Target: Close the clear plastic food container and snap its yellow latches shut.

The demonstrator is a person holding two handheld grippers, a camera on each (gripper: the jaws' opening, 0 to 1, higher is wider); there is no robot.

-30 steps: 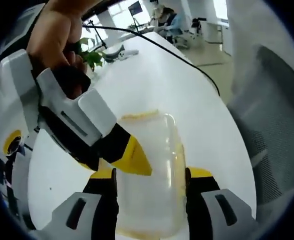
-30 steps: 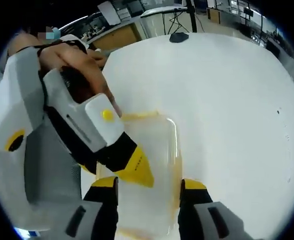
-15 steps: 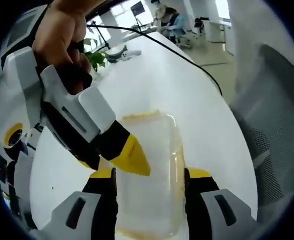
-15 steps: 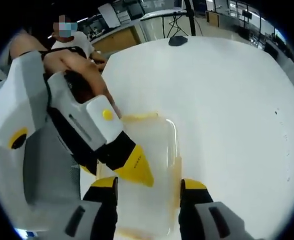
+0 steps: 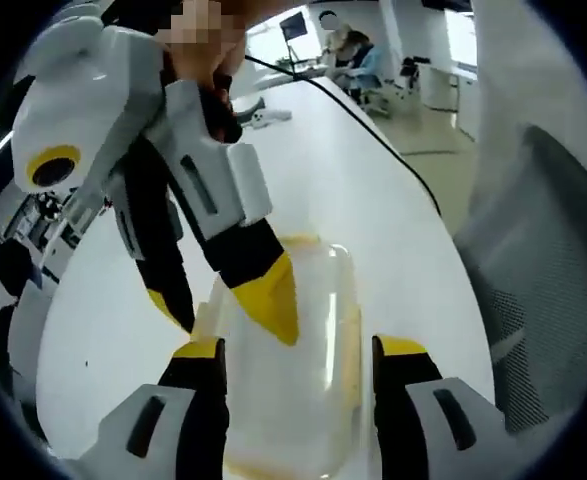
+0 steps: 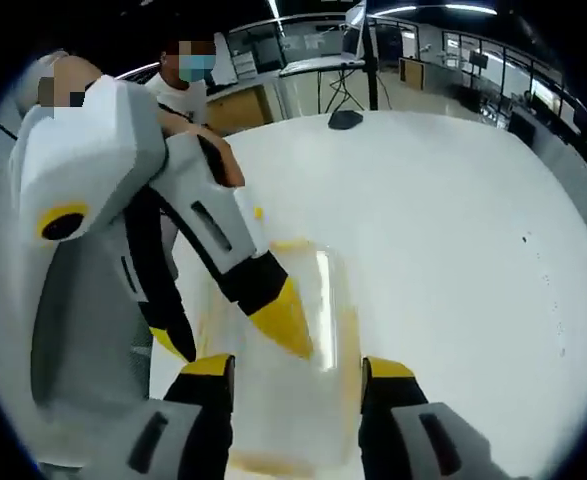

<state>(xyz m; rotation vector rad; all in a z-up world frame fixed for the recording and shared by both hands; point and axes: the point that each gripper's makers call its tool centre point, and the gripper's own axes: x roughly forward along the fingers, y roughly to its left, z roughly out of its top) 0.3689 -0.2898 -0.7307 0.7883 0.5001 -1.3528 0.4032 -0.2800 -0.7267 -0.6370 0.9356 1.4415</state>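
The clear rectangular plastic food container (image 5: 293, 370) with yellow latches (image 5: 351, 345) lies on the white table (image 5: 373, 200) between the spread left gripper (image 5: 298, 365) tips. In the right gripper view it likewise lies between the spread right gripper (image 6: 295, 380). With both claws crowding the lid, uneven pressure could probably skid the light container or leave a latch unsnapped.

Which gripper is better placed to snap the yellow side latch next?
Left, probably: the yellow latch sits right beside one jaw of the left gripper, while the right gripper has a tip over the container lid.
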